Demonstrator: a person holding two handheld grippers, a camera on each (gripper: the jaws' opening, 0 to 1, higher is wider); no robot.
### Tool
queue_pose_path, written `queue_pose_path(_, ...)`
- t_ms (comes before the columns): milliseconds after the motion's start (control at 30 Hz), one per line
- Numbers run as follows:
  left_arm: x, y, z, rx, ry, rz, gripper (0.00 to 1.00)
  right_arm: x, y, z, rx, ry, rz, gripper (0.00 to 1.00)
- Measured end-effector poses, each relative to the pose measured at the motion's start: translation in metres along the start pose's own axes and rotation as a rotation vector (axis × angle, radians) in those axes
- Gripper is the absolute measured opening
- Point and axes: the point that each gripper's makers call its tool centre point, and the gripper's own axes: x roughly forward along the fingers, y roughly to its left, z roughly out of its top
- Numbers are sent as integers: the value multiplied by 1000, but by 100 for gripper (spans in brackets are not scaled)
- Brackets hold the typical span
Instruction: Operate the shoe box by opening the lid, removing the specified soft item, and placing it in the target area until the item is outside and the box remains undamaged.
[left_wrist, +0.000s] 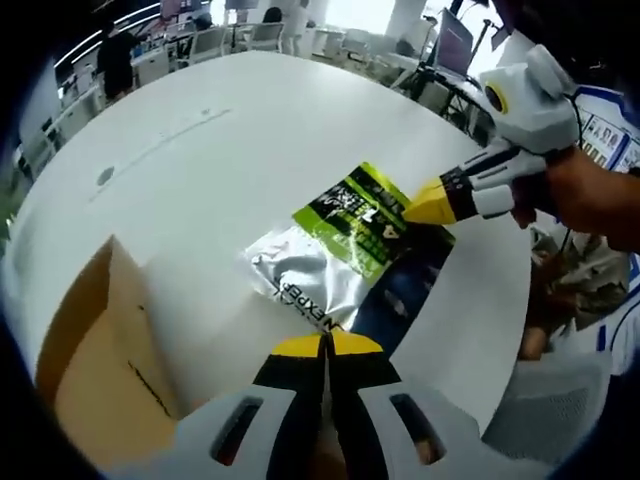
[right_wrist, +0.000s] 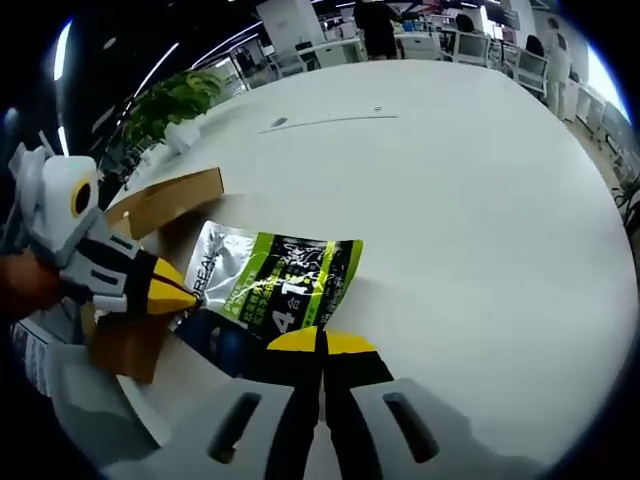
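We are holding the soft pouch (left_wrist: 345, 255) between both tools — the left tool (left_wrist: 326, 345) is clenched on its silver end and the right tool (right_wrist: 322, 342) is clenched on its green printed end, each with jaws pressed together over the foil. The pouch is lying out of the shoe box (left_wrist: 95, 350), on the white desk (left_wrist: 250, 130) near the edge closest to us, with the brown cardboard box just beside it by the same edge. We are judging that the item is already outside, so the step in hand is setting it down cleanly. To do that well, we are keeping the pouch low and flat, drawing it a little away from the box wall, and letting go one tool at a time — never tugging in opposite directions, which could tear the foil.
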Motion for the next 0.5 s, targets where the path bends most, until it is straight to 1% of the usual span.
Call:
queue_pose_path(67,2,-1,-1,-2,12,-2,0,2,-2,-2,1,2,1,0)
queue_pose_path(167,4,2,0,27,11,16,0,5,-3,-4,3,3,0,0)
queue_pose_path(233,8,2,-1,22,26,19,0,7,-5,-7,2,6,-2,0)
queue_pose_path(400,12,1,0,35,30,28,0,9,-10,-10,2,14,-5,0)
queue_pose_path(500,15,1,-2,60,55,41,0,10,-10,-10,2,14,-4,0)
